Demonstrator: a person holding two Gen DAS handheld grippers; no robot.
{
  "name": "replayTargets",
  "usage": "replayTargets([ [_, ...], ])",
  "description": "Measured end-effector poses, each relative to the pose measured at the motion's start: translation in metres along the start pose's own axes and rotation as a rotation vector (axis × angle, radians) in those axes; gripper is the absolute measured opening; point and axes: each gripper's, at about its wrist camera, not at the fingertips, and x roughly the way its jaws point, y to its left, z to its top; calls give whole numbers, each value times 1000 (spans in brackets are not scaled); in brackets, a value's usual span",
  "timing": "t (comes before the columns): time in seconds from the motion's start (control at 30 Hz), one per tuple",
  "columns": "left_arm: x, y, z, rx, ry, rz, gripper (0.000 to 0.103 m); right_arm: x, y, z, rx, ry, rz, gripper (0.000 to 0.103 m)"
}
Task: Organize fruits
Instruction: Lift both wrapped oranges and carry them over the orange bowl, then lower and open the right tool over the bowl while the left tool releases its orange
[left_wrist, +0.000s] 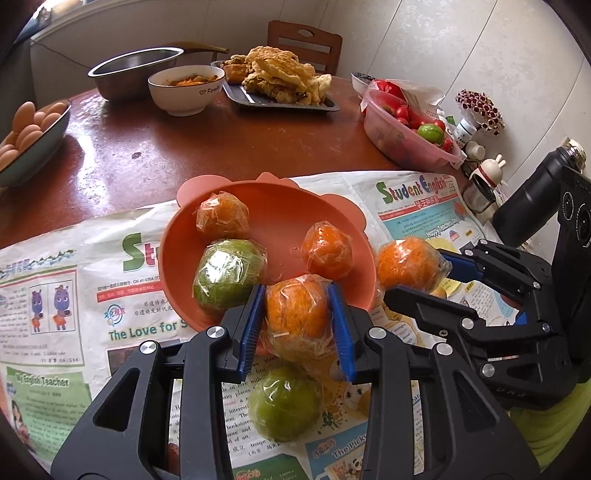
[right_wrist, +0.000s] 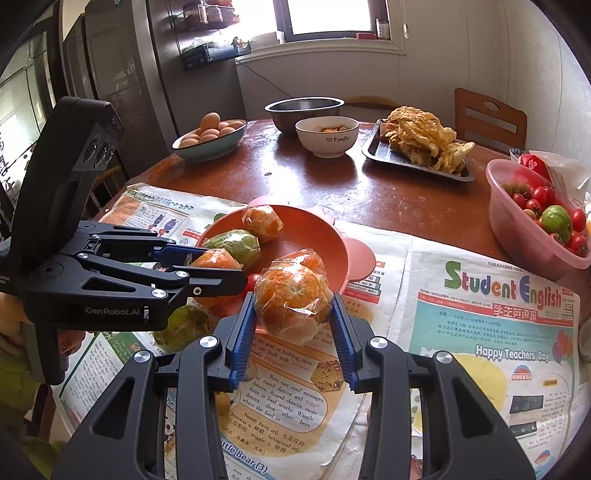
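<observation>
At the far left of the table (left_wrist: 229, 147), a bowl of eggs (left_wrist: 31, 136) is seen, with a steel basin (left_wrist: 136, 72) and a white bowl (left_wrist: 186, 90) just beyond it. Newspaper (left_wrist: 55, 295) is spread over the near side of the table, and a salmon-pink bowl (left_wrist: 280, 218) is set on it. Three wrapped fruits are held in that bowl: an orange one at the back (left_wrist: 222, 215), a green one (left_wrist: 229, 275) in front of it, and another orange one (left_wrist: 327, 251) to the right.

Over the bowl's near rim, a wrapped orange (left_wrist: 297, 308) is gripped by the left gripper (left_wrist: 297, 317), its blue pads pressed on both sides of the fruit, the jaws narrowly parted around it. Below it, a wrapped green fruit (left_wrist: 284, 402) is left lying on the newspaper.

Further right, a second wrapped orange (right_wrist: 293, 297) is clamped in the right gripper (right_wrist: 293, 314), jaws closed against its sides, and it is held just beside the bowl's right edge, above the paper. A tray of fried food (left_wrist: 280, 79) sits at the back, and a pink tub of tomatoes (left_wrist: 410, 127) is seen at the far right.
</observation>
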Motion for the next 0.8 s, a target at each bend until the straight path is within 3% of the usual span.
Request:
replayTargets([
  [0.8,8,26,7,-26,-12,23,27,36,12,5,-46,63,25,38],
])
